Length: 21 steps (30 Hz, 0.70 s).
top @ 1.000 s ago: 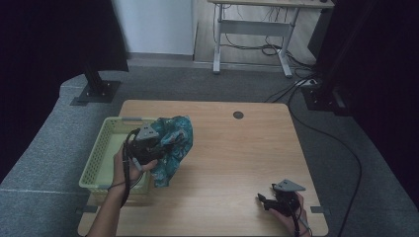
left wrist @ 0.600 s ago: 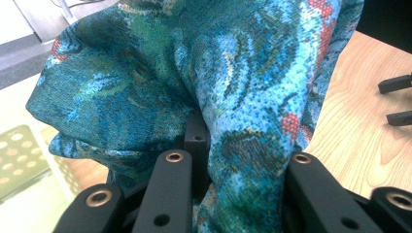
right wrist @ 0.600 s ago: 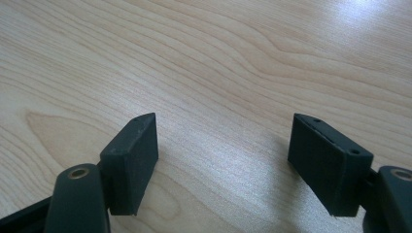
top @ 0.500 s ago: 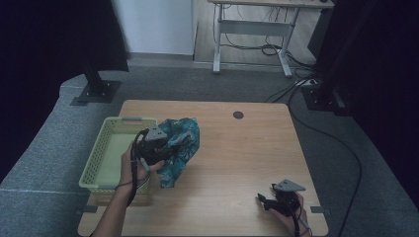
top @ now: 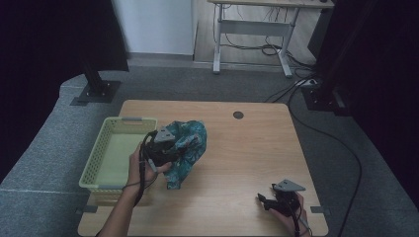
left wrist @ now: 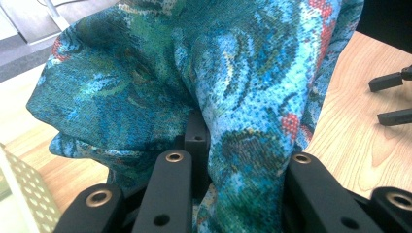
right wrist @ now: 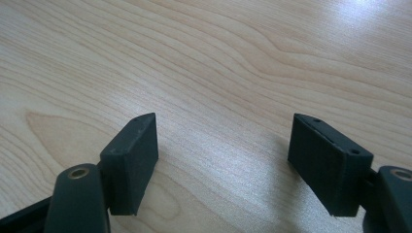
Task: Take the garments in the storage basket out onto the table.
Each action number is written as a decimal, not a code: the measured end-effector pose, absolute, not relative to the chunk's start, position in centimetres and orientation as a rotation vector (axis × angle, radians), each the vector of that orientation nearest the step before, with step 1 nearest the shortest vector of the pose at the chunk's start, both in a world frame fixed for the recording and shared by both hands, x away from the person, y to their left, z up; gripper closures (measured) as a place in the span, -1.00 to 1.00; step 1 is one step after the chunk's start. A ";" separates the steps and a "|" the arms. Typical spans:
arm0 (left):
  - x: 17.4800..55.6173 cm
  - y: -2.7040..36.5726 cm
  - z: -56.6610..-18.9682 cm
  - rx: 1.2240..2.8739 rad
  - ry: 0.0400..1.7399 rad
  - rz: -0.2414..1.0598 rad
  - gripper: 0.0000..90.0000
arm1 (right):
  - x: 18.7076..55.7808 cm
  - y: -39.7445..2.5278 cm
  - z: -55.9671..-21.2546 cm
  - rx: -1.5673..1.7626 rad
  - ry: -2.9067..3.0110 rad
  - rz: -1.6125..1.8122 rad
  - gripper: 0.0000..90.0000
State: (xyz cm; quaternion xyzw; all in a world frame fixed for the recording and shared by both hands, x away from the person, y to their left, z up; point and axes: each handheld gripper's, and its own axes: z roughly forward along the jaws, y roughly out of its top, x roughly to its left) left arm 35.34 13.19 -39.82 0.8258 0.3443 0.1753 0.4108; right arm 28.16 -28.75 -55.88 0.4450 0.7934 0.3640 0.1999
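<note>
A teal patterned cloth [top: 187,145] with red flecks hangs bunched just above the wooden table [top: 247,153], right beside a yellow-green basket [top: 95,165]. My left gripper [top: 165,148] is shut on it; in the left gripper view a fold of the cloth [left wrist: 233,87] is pinched between the black jaws of the left gripper [left wrist: 238,165] and hides their tips. Low over bare wood near the table's front right edge, my right gripper [top: 264,200] stands open. Nothing lies between the pads of the right gripper [right wrist: 223,145]. Its jaws also appear far off as the right gripper [left wrist: 391,99].
The basket's perforated wall [left wrist: 19,194] is close on my left gripper's left. A small dark round grommet [top: 238,115] sits in the table's far middle. Grey carpet surrounds the table, and a desk frame [top: 252,44] with cables stands beyond.
My left gripper has carried the cloth to the right, from over the basket's edge toward the table. The right gripper has stayed put.
</note>
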 end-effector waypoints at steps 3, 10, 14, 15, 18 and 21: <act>35.3 13.0 -39.9 2.083 0.863 0.441 0.63 | 28.2 -28.7 -55.9 1.244 2.218 1.018 -0.43; 35.5 12.5 -40.1 2.083 0.858 0.439 0.64 | 28.2 -28.7 -55.9 1.245 2.218 1.018 -0.43; 35.5 12.0 -40.1 2.090 0.849 0.436 0.63 | 28.2 -28.7 -55.9 1.245 2.218 1.018 -0.43; 35.5 11.9 -40.1 2.089 0.849 0.435 0.63 | 28.2 -28.7 -55.9 1.245 2.218 1.018 -0.43; 35.5 11.5 -40.1 2.090 0.840 0.433 0.64 | 28.2 -28.7 -55.9 1.245 2.218 1.018 -0.43; 35.6 11.2 -40.1 2.089 0.834 0.432 0.64 | 28.2 -28.8 -55.9 1.244 2.218 1.018 -0.43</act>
